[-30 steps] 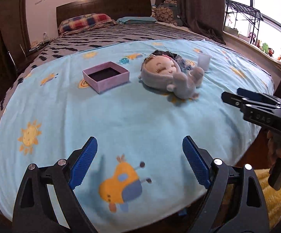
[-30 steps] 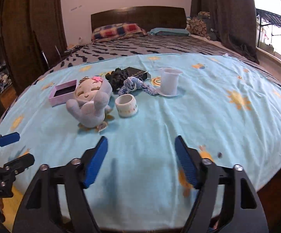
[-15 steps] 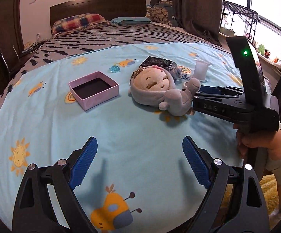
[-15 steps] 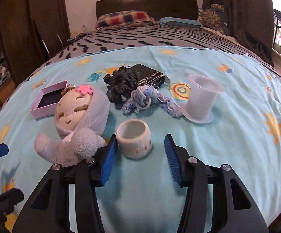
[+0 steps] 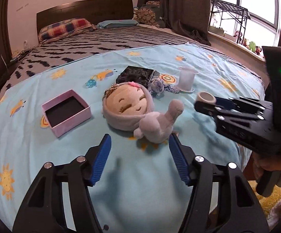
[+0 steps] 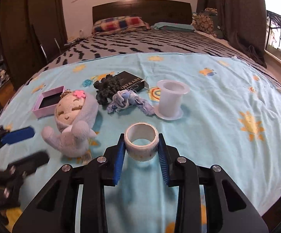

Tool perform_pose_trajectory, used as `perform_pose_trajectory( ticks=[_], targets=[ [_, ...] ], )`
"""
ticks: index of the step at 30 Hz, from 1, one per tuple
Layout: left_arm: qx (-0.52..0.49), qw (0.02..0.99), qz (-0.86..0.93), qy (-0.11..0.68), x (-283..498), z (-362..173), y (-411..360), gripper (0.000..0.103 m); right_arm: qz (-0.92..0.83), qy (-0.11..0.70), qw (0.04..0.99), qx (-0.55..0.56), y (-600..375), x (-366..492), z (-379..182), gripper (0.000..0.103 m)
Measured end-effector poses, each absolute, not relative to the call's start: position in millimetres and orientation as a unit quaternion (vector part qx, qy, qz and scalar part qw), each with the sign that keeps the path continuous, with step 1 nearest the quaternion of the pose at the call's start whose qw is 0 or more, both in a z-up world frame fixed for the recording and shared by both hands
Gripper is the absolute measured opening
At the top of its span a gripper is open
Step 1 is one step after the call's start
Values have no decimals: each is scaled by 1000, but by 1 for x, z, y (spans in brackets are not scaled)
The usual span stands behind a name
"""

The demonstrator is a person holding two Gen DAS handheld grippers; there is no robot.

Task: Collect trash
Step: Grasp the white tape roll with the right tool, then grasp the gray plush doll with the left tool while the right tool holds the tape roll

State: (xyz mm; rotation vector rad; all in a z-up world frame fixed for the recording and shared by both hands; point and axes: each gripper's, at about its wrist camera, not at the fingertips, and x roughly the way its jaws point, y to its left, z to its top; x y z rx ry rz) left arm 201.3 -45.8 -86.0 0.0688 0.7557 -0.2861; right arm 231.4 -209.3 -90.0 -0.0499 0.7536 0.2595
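Observation:
My right gripper point(image 6: 141, 149) is shut on a white tape roll point(image 6: 141, 144) and holds it just above the blue sheet; the roll also shows in the left wrist view point(image 5: 206, 97) at the right gripper's tip. My left gripper point(image 5: 139, 157) is open and empty, just in front of a plush doll point(image 5: 138, 112). The doll point(image 6: 74, 120) lies left of the roll. A blue-white cloth scrap point(image 6: 128, 102), a dark crumpled wad point(image 6: 106, 88) and a clear plastic cup point(image 6: 170, 100) lie beyond the roll.
An open pink box point(image 5: 66, 112) sits left of the doll. A black book point(image 6: 129, 81) lies behind the wad. The blue sheet point(image 5: 140, 194) covers the bed's foot; its edge drops off at the right. Pillows and a headboard are at the far end.
My right gripper closed on the tape roll and lifted it slightly. My left gripper moved forward toward the doll and its jaws narrowed a little.

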Motion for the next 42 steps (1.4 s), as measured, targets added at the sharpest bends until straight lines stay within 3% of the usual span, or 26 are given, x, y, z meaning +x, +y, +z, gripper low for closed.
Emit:
perform_pose_trajectory(
  ticks=[8, 10, 18, 30, 42],
  targets=[
    [30, 915, -160, 371, 222, -90, -58, 33, 134, 368, 920, -18, -230, 204, -90, 33],
    [29, 915, -165, 368, 220, -88, -62, 19, 135, 365, 921, -17, -233, 197, -89, 33],
    [45, 919, -165, 356, 188, -76, -65, 17, 143, 341, 929, 1, -242, 161, -75, 33],
    [71, 925, -201, 315, 79, -54, -67, 17, 140, 307, 941, 3, -250, 92, -61, 33],
    [31, 903, -242, 354, -2, -77, -61, 17, 140, 322, 936, 42, -263, 25, -78, 33]
  ],
)
